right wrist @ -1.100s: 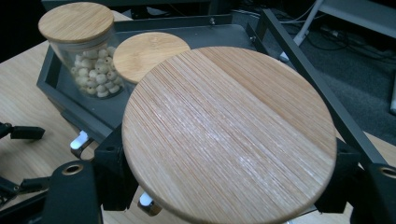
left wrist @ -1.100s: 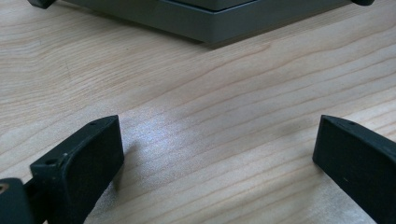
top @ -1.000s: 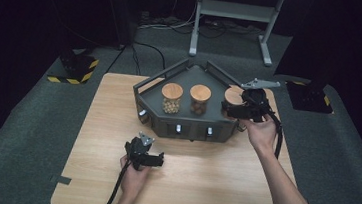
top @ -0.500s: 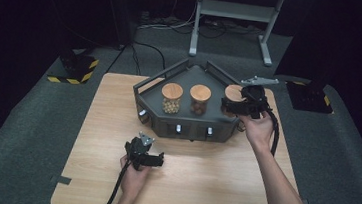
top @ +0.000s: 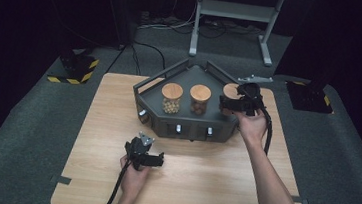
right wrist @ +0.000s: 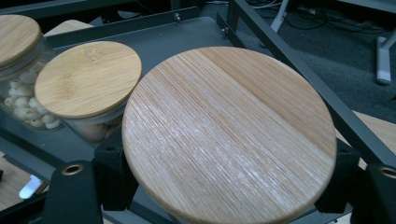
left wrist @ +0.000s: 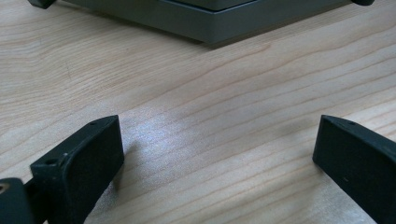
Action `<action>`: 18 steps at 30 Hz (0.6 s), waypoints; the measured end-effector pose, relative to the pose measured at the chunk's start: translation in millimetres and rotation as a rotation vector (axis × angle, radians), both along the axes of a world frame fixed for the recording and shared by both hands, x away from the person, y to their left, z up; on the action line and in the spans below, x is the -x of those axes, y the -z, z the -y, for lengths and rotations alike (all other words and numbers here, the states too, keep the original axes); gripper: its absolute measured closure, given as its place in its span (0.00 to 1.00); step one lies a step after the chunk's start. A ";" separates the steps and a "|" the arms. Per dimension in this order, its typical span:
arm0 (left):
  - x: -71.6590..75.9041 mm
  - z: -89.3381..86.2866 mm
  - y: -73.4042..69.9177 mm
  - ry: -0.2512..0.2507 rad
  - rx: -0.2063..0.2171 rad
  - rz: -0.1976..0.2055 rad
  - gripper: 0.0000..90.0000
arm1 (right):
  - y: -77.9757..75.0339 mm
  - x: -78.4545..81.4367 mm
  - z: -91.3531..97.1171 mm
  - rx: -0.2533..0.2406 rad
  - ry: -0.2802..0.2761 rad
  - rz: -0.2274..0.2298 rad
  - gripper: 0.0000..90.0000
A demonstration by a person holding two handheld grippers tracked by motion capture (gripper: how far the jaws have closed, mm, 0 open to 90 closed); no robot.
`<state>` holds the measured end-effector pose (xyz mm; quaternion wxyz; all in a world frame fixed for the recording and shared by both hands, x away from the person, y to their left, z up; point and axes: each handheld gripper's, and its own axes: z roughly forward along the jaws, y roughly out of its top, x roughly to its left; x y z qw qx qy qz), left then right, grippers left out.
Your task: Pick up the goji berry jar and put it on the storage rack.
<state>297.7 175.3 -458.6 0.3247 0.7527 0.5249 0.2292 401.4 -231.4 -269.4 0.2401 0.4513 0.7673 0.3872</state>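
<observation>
At the right end of the dark tray (top: 186,127), the right claw (top: 229,104) sat clamped on the jar (right wrist: 229,135) beneath its wooden lid: glass, probably heavy, slippery and breakable. Near the desk's (top: 91,123) front edge, the left claw (top: 155,161) rested spread apart, empty.
</observation>
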 end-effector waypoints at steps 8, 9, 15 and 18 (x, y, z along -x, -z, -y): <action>0.0 0.0 0.1 0.001 -0.002 0.001 0.02 | 5.9 -5.9 -9.2 0.014 0.019 -0.015 0.29; 0.0 0.0 0.0 0.001 -0.002 0.001 0.02 | 7.2 -7.0 -11.1 0.016 0.024 -0.018 0.28; 0.1 0.1 0.0 0.001 -0.002 0.001 0.02 | 17.0 -13.1 -16.9 0.018 0.044 -0.033 0.29; 0.1 0.1 0.0 0.001 -0.002 0.001 0.02 | 21.9 -14.4 -18.6 0.014 0.059 -0.035 0.28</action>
